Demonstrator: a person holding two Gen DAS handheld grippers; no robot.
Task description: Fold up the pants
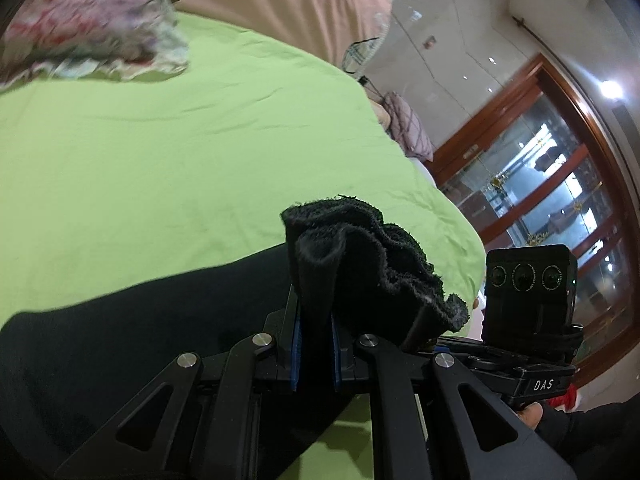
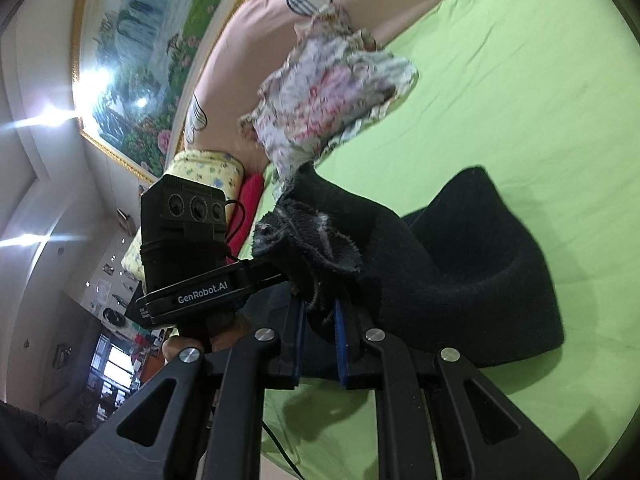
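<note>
The black pants (image 1: 120,332) lie partly on a green sheet (image 1: 160,140), with one bunched, frayed end lifted. My left gripper (image 1: 316,344) is shut on that bunched black fabric (image 1: 360,256), which sticks up past the blue pads. My right gripper (image 2: 322,332) is shut on the same pants (image 2: 460,272), gripping a frayed edge (image 2: 308,240) beside the left one. The rest of the pants droops in a fold to the sheet (image 2: 520,80). Each view shows the other gripper's camera block: the right gripper's (image 1: 528,292) and the left gripper's (image 2: 184,236).
A crumpled floral garment (image 2: 328,96) lies on the sheet beyond the pants; it also shows in the left wrist view (image 1: 92,28). A pink cover (image 1: 288,4) and pillows (image 2: 200,168) lie at the bed's head. The bed edge drops off near a wooden-framed glass door (image 1: 540,184).
</note>
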